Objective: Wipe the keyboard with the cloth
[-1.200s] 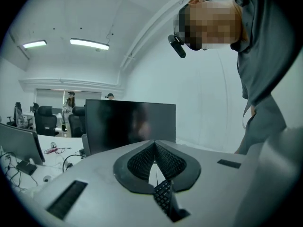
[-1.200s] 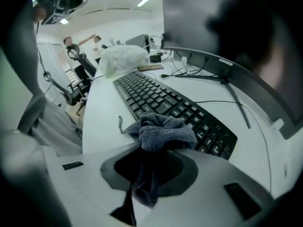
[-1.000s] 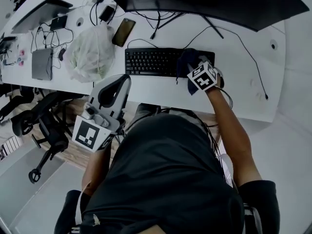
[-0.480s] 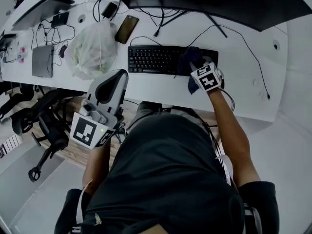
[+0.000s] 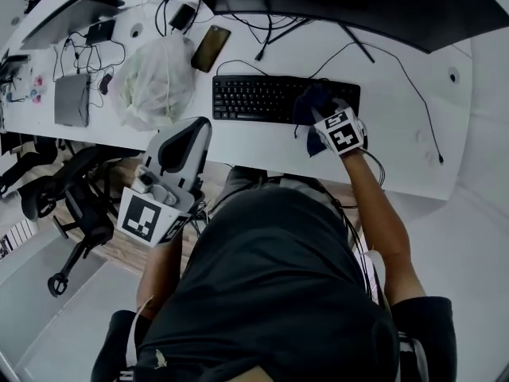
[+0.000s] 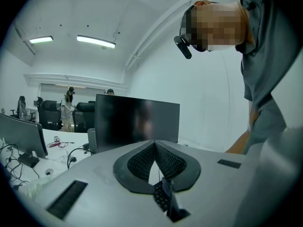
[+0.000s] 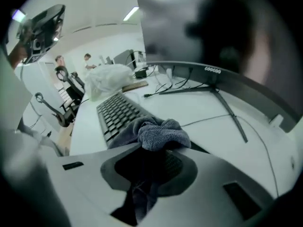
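A black keyboard [image 5: 262,99] lies on the white desk [image 5: 398,146] in front of the monitor. A dark grey-blue cloth [image 5: 310,104] is bunched on the keyboard's right end. My right gripper [image 5: 320,114] is shut on the cloth and holds it down on the keys. In the right gripper view the cloth [image 7: 158,132] bulges out past the jaws, with the keyboard [image 7: 116,113] stretching away to the left. My left gripper [image 5: 199,127] hovers off the desk's near edge, left of the keyboard. In the left gripper view it [image 6: 154,144] is shut with nothing in it.
A crumpled plastic bag [image 5: 153,82] sits left of the keyboard, with a phone [image 5: 209,48] behind it. A dark monitor [image 5: 334,2] spans the back of the desk. Cables, a laptop [image 5: 71,18] and a grey box [image 5: 71,99] fill the left. Office chairs [image 5: 56,197] stand below the desk edge.
The head view has shifted a little. My right gripper stays with the cloth on the keyboard's right end, and the left gripper holds its place.
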